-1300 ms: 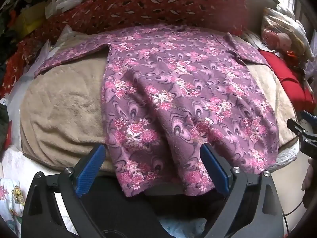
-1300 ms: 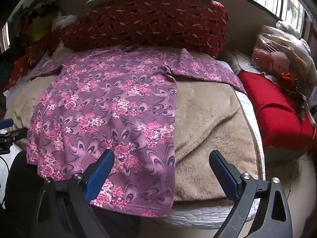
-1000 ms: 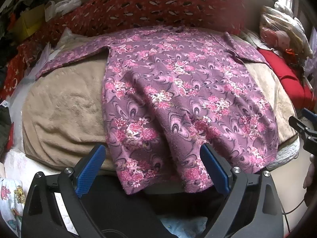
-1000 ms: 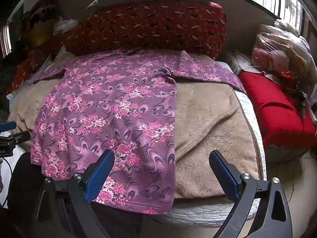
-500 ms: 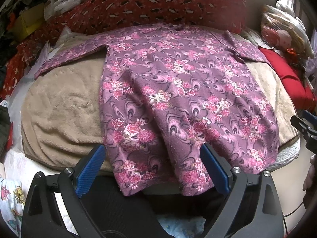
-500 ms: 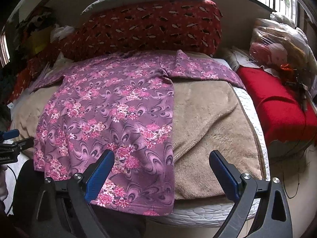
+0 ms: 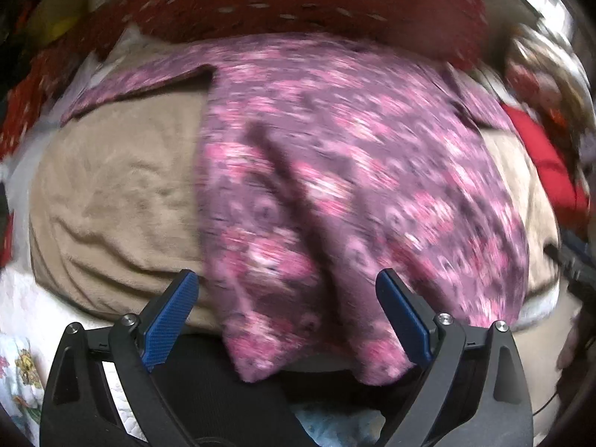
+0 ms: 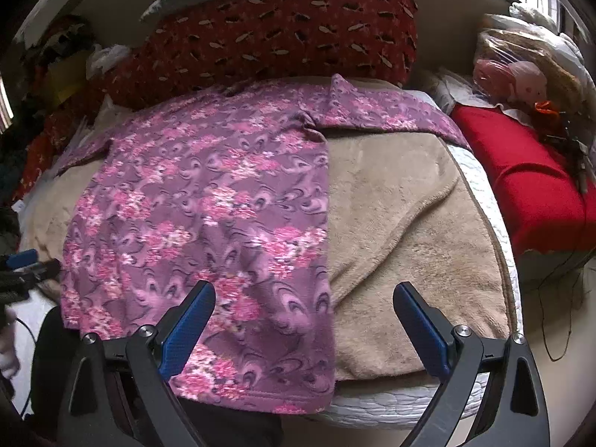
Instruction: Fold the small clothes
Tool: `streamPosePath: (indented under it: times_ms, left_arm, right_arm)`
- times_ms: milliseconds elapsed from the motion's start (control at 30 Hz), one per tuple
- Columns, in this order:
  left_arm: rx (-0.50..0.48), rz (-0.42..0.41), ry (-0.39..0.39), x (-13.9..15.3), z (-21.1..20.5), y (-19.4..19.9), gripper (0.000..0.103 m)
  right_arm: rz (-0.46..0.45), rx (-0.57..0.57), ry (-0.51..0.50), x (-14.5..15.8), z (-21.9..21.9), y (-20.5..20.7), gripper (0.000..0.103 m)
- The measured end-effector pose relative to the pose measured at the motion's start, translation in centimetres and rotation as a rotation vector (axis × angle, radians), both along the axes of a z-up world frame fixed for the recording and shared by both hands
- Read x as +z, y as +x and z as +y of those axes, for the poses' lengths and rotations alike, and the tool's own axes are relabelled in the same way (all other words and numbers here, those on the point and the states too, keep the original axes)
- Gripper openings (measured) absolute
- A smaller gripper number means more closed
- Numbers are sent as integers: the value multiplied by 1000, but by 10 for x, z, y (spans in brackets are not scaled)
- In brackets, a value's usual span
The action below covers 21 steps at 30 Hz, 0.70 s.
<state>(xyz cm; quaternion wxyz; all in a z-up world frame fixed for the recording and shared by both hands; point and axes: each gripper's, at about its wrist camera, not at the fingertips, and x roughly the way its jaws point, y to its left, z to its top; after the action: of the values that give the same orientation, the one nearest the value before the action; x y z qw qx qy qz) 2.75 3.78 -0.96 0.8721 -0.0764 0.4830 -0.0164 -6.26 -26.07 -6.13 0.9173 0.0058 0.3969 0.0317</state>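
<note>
Right now the purple flowered top lies flat on the tan blanket, with its neck end up by the red pillow and its bottom edge hanging a little over the near side of the blanket. One sleeve sticks out across the blanket toward the red cushion. The left gripper hangs just over the bottom edge of the top, with its blue fingers wide apart and nothing between them. The right gripper is also spread wide and empty, near the bottom corner of the top, half over the blanket. The left view is blurry, so the long dark line down the top is probably a wrinkle, but it is hard to be sure. No fold looks made yet. To do this step well, each gripper should pinch one bottom corner, taking only the top and not the fluffy blanket under it. Both should lift together and evenly, so the cloth stays smooth and the edges line up.
</note>
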Motion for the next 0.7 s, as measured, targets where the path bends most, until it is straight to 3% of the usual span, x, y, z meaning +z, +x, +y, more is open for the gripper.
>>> streamPosePath:
  times_ms: [133,233,367,467,500,533,567,600,633,700]
  left_arm:
    - [198,111,-54,-17,72,18,97]
    - [260,208,-63,-37,95,21,97]
    - [177,300,-105,-62,75,19,97]
    - [50,309,-49,-71,36,21,96]
    - [11,303,-16,-72,22,22,76]
    - [-12,316,1,-73,13,23,28]
    - [-62,354,38,-77,1,27,5]
    - [-70,362,58,-78,-2,29,2]
    - [-63,348,67,-73,-3,29,2]
    - [-48,296,30,-47,5,28,2]
  right_arm:
    - [38,-51,-34,-14,-15,8,97]
    - [91,-83,-2,-31,-29,13,96]
    - [172,-87,71,-54,-34,19,94]
    - [215,-51,122,-66,-29,21,81]
    - [224,-40,128,-69,-26,22,74]
    - [224,-35,108,-70,-22,21,71]
    - [217,-27,93,-70,-20,21,55]
    - [209,-14,87,-68,-17,20,15]
    - [201,8,97,-65,-17,18,4]
    - [185,43,136,-56,-18,12,4]
